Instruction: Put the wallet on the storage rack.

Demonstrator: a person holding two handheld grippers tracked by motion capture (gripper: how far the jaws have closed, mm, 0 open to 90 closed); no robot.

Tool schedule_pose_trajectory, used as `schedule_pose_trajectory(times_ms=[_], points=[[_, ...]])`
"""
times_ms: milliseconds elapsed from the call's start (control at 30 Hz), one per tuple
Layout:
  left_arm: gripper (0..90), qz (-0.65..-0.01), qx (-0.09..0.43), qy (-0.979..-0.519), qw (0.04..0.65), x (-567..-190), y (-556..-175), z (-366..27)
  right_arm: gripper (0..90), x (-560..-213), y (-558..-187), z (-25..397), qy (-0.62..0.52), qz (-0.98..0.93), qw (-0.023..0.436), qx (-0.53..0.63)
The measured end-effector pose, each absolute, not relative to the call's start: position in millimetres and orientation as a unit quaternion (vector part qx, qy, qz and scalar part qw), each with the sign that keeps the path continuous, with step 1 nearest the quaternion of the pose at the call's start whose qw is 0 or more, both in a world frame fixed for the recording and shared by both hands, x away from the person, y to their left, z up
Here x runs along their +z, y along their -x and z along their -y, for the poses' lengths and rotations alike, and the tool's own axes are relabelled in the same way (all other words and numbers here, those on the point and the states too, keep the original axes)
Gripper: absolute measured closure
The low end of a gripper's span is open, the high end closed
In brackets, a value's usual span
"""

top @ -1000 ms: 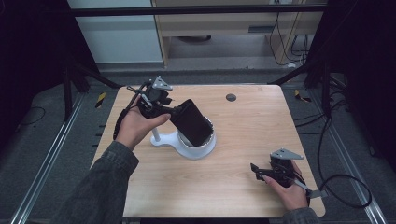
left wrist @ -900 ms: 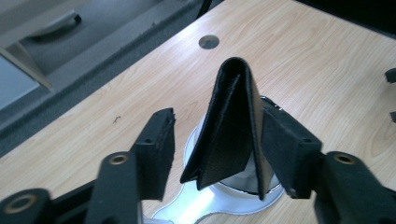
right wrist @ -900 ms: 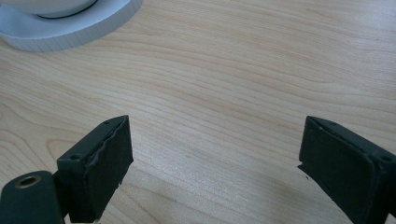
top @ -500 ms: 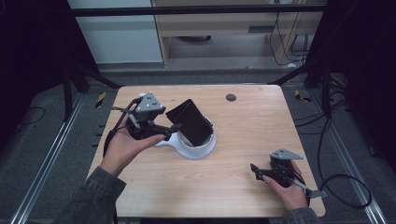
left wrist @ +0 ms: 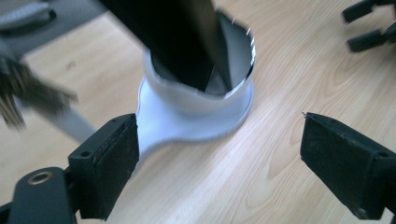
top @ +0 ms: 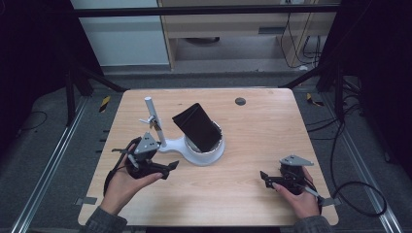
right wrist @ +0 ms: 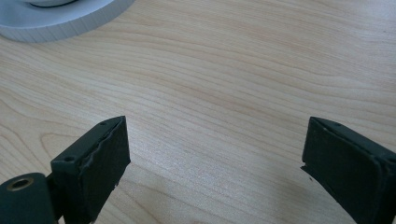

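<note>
Both the left gripper [left wrist: 219, 158] and right gripper [right wrist: 215, 163] gape wide and empty, and ahead of the left fingers a black pouch [top: 197, 127] leans in the white holder [top: 210, 154], probably light, slick and crushable, best pinched at its exposed upper edge.

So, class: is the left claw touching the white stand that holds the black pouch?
Apart. In the left gripper view the left claw stands open with bare wood between its jaws and the white stand; the black pouch leans in its cup.
</note>
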State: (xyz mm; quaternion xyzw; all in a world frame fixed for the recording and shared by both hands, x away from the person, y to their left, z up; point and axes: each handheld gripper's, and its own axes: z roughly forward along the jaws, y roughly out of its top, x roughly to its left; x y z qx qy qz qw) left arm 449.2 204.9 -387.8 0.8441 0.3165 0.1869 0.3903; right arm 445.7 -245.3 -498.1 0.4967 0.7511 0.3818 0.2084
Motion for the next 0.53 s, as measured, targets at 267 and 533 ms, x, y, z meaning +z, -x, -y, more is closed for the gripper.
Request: schedule_pose_trajectory(times_ms=[267, 533], points=[[8.5, -0.378, 0.180, -0.826, 0.378, -452.3, -451.8, -240.6, 5.3, -501.3, -446.9, 244.4, -0.502, -0.754, 0.201, 0.373], [8.7, -0.421, 0.178, -0.829, 0.321, -493.8, -459.3, -272.5, 4.8, -506.0, -448.4, 242.0, -0.501, -0.762, 0.195, 0.360]])
